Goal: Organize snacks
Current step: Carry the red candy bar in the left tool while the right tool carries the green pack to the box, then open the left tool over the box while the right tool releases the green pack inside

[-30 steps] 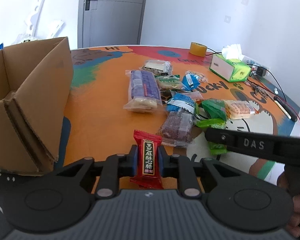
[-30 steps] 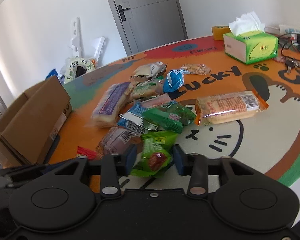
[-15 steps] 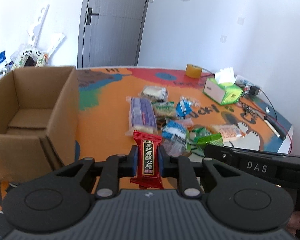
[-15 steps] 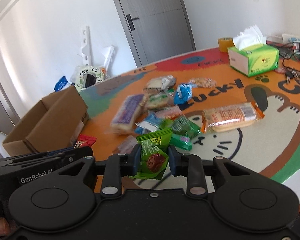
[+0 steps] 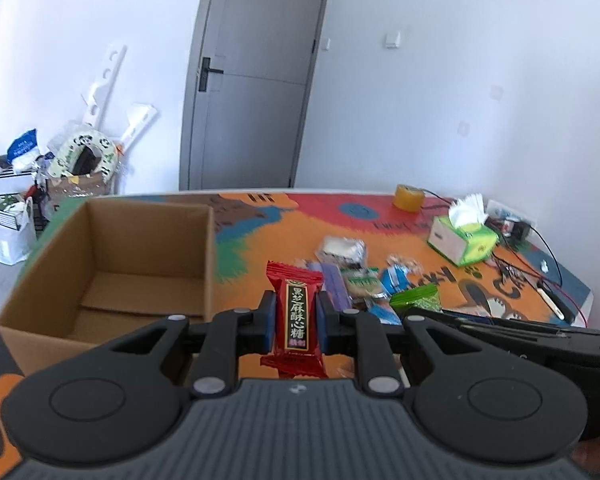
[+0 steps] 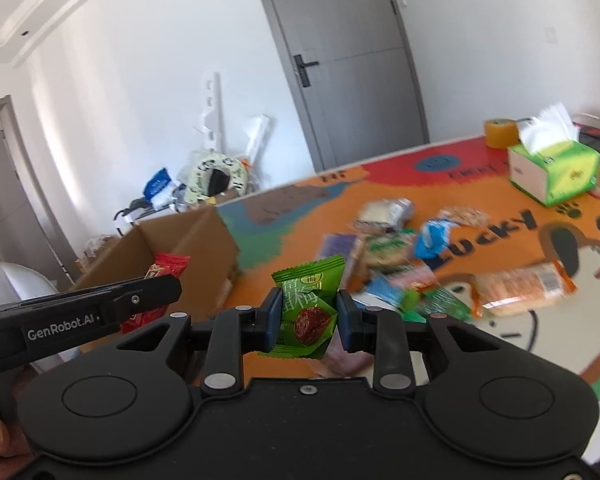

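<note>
A: Nearest to us, our left tool (image 5: 296, 322) is clamped on the red candy (image 5: 297, 318), which stands upright between its blue pads, above the bench (image 5: 260, 236)

B: And our right tool (image 6: 308, 320) pinches the green candy (image 6: 308, 312) the same way, upright, pads pressed on both sides of the wrapper

A: In the right view we see the left tool (image 6: 156, 294) out to the left, its red candy (image 6: 160, 288) in front of the box (image 6: 204, 240)

B: In the left view the right tool (image 5: 416, 300) lies low on the right, a green wrapper corner (image 5: 416, 296) showing at its tip. A bit of hand shows at the bottom right corner there

A: Further out we find the box (image 5: 108, 256) on the left side of the bench, open on top, with only a flat cardboard piece inside as far as we can see

B: To its right the snack pile (image 5: 364, 280) lies loose on the orange bench: a purple pack, a blue one, a white one, several green. The right view adds a long orange cracker pack (image 6: 520, 286) just beside the pile (image 6: 400, 256)

A: Beyond that we see the tissue box (image 5: 462, 240), then the tape roll (image 5: 408, 198) near the far edge, with cables to the right

B: Last, the grey door (image 5: 252, 76) and the clutter on the floor by the wall
</note>
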`<control>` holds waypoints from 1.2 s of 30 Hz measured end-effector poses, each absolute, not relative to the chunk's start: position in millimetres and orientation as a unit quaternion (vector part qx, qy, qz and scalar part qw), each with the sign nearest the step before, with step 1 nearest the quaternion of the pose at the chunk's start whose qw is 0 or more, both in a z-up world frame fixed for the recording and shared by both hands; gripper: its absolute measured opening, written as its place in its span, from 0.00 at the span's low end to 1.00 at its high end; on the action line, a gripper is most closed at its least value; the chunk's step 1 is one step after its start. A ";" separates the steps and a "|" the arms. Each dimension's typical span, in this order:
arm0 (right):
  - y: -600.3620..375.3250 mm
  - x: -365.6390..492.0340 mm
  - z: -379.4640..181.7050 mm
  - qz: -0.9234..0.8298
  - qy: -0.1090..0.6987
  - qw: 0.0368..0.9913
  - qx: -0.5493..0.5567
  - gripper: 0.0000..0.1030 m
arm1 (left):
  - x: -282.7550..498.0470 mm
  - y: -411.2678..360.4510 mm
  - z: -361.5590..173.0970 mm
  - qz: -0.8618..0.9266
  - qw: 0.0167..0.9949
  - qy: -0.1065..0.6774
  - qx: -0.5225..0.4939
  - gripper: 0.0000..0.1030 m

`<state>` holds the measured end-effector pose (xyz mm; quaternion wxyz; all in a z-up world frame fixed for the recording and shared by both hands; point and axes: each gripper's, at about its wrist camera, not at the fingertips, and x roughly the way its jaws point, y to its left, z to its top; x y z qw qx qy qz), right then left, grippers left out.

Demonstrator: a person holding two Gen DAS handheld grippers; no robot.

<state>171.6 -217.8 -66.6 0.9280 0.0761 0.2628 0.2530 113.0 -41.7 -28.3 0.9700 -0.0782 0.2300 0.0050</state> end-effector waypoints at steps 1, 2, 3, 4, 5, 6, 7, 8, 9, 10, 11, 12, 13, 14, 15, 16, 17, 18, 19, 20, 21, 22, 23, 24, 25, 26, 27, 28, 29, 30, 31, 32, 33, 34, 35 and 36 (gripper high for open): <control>-214.5 171.0 -64.4 0.256 0.261 0.928 0.075 0.29 | 112.3 -39.2 -26.0 0.007 0.971 0.227 -0.080 0.19; -211.1 170.9 -62.3 0.258 0.258 0.928 0.073 0.29 | 111.5 -36.3 -23.9 0.009 0.971 0.224 -0.081 0.19; -207.9 170.8 -60.4 0.261 0.256 0.928 0.072 0.29 | 110.8 -33.4 -21.7 0.013 0.972 0.220 -0.081 0.19; -205.2 170.8 -58.7 0.264 0.254 0.928 0.072 0.29 | 109.6 -31.0 -20.3 0.015 0.973 0.217 -0.080 0.19; -202.2 171.0 -57.5 0.267 0.253 0.927 0.072 0.29 | 109.4 -28.1 -18.9 0.017 0.973 0.215 -0.081 0.19; -199.0 171.2 -56.3 0.269 0.251 0.927 0.072 0.29 | 108.9 -25.2 -17.8 0.020 0.973 0.213 -0.082 0.19; -195.9 171.7 -55.4 0.272 0.250 0.927 0.071 0.29 | 109.2 -23.0 -16.9 0.023 0.974 0.212 -0.083 0.19; -192.9 171.4 -55.1 0.274 0.250 0.926 0.070 0.29 | 109.1 -19.8 -15.6 0.026 0.974 0.210 -0.085 0.19; -189.3 171.6 -54.4 0.278 0.249 0.925 0.069 0.29 | 109.1 -17.1 -14.6 0.028 0.974 0.208 -0.085 0.19; -186.5 171.3 -53.3 0.281 0.248 0.925 0.069 0.29 | 107.8 -13.3 -13.4 0.031 0.974 0.205 -0.086 0.19; -183.6 171.1 -52.3 0.284 0.247 0.924 0.068 0.29 | 107.3 -10.3 -12.2 0.034 0.975 0.203 -0.086 0.19; -180.2 170.9 -51.2 0.288 0.246 0.923 0.068 0.29 | 107.6 -6.8 -11.1 0.038 0.975 0.202 -0.087 0.19; -177.3 171.0 -50.2 0.291 0.244 0.922 0.068 0.29 | 107.8 -4.0 -9.6 0.041 0.975 0.200 -0.088 0.19; -174.0 171.3 -49.1 0.295 0.243 0.921 0.067 0.29 | 107.9 -1.1 -8.6 0.045 0.975 0.198 -0.088 0.19; -170.4 172.0 -48.3 0.299 0.242 0.921 0.066 0.29 | 108.3 2.6 -7.7 0.050 0.975 0.196 -0.089 0.19; -166.7 172.9 -47.7 0.302 0.241 0.920 0.065 0.29 | 108.6 6.5 -6.9 0.053 0.975 0.195 -0.091 0.19; -163.1 173.9 -47.4 0.306 0.241 0.919 0.065 0.29 | 109.3 10.9 -6.6 0.058 0.975 0.194 -0.093 0.19; -159.2 175.1 -47.0 0.310 0.242 0.917 0.065 0.29 | 109.3 14.9 -6.2 0.062 0.975 0.194 -0.094 0.19; -155.9 176.3 -46.9 0.313 0.242 0.916 0.065 0.29 | 109.3 19.5 -6.2 0.066 0.974 0.193 -0.096 0.19; -151.5 177.6 -46.7 0.317 0.242 0.915 0.064 0.29 | 109.4 23.5 -6.3 0.070 0.974 0.192 -0.098 0.19; -148.3 179.3 -47.0 0.319 0.243 0.914 0.064 0.29 | 110.0 28.1 -6.6 0.074 0.973 0.193 -0.100 0.19; -145.2 180.9 -47.1 0.321 0.243 0.913 0.064 0.29 | 110.9 32.5 -7.2 0.078 0.973 0.193 -0.103 0.19; -141.7 182.1 -46.6 0.324 0.244 0.912 0.065 0.29 | 111.1 36.1 -7.7 0.081 0.972 0.194 -0.104 0.19; -137.9 183.2 -45.8 0.328 0.243 0.911 0.065 0.29 | 112.1 40.1 -8.6 0.084 0.972 0.195 -0.105 0.19; -134.1 183.9 -45.4 0.330 0.243 0.910 0.064 0.29 | 113.0 43.6 -9.1 0.086 0.971 0.196 -0.106 0.19; -129.5 185.2 -45.0 0.333 0.242 0.909 0.063 0.29 | 113.9 47.1 -9.9 0.088 0.970 0.197 -0.107 0.19; -125.2 185.2 -43.6 0.336 0.242 0.908 0.062 0.29 | 114.8 50.8 -10.8 0.091 0.970 0.199 -0.109 0.19; -120.8 186.3 -43.2 0.339 0.242 0.907 0.062 0.29 | 115.8 54.1 -11.5 0.093 0.969 0.200 -0.111 0.19; -116.7 186.6 -42.6 0.341 0.242 0.906 0.061 0.29 | 117.3 58.1 -12.5 0.096 0.968 0.201 -0.114 0.19; -112.1 187.9 -42.4 0.343 0.242 0.906 0.060 0.29 | 118.4 62.4 -13.7 0.099 0.967 0.203 -0.117 0.19; -107.8 188.8 -42.4 0.345 0.243 0.905 0.059 0.29 | 119.9 67.0 -15.0 0.102 0.966 0.205 -0.119 0.19; -103.6 189.3 -42.4 0.348 0.243 0.903 0.060 0.29 | 122.1 70.8 -16.3 0.103 0.965 0.207 -0.122 0.19; -99.6 190.5 -42.5 0.349 0.244 0.903 0.059 0.29 | 123.9 75.3 -17.5 0.105 0.964 0.211 -0.126 0.19; -96.1 191.3 -42.5 0.350 0.244 0.902 0.059 0.29 | 125.6 79.3 -18.5 0.107 0.963 0.213 -0.129 0.19; -92.0 191.5 -42.8 0.352 0.245 0.902 0.059 0.29 | 127.4 82.5 -19.5 0.108 0.961 0.216 -0.131 0.19; -88.4 192.4 -42.9 0.354 0.246 0.901 0.060 0.29 | 129.4 85.0 -20.3 0.109 0.961 0.219 -0.132 0.19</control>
